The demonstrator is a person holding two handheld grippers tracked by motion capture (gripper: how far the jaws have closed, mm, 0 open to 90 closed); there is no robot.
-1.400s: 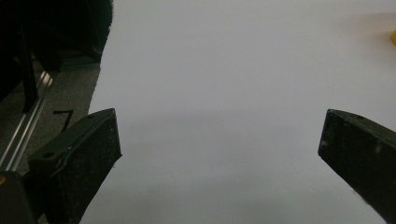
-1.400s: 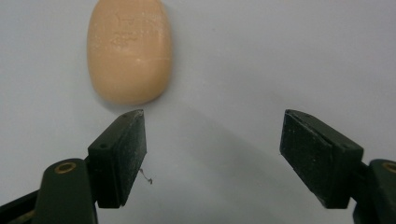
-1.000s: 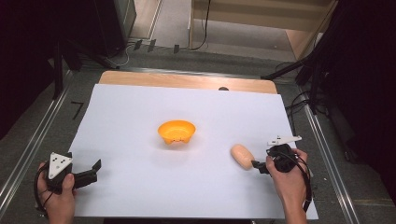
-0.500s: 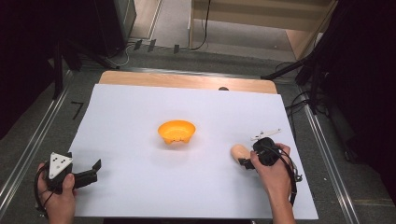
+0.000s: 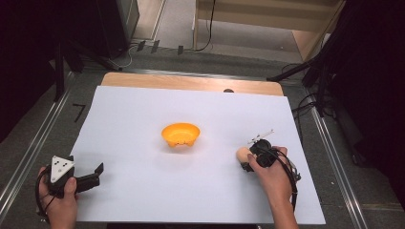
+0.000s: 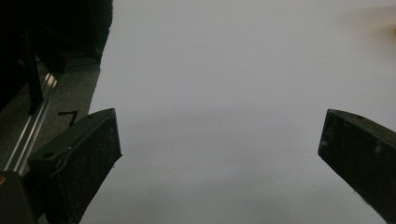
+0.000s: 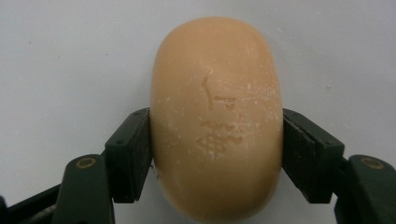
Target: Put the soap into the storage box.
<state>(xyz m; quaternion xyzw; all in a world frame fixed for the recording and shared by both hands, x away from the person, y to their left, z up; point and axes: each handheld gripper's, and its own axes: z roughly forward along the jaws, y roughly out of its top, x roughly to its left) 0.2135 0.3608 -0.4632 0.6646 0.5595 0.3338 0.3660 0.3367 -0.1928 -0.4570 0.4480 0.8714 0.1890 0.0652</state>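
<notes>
A tan oval bar of soap (image 7: pixel 217 116) lies on the white sheet at the right, seen small in the high view as the soap (image 5: pixel 242 154). My right gripper (image 5: pixel 247 161) has just closed its jaws on it, and both pads press the bar's long sides; in its own view the right gripper (image 7: pixel 217 154) points down at the sheet. An orange soap dish (image 5: pixel 180 134) sits near the sheet's middle, well left of the bar. My left gripper (image 5: pixel 98 172) rests at the near left corner, jaws wide apart over bare sheet; the left gripper (image 6: pixel 219 140) holds nothing.
The white sheet (image 5: pixel 143 186) covers a wooden table (image 5: pixel 191 82) whose far edge shows. Metal rails (image 5: pixel 329 152) run along both sides. Cables and dark stands lie on the floor beyond the table.
My right hand has moved left and slightly down over the soap, and its jaws now clasp the bar. The left hand has stayed where it was.
</notes>
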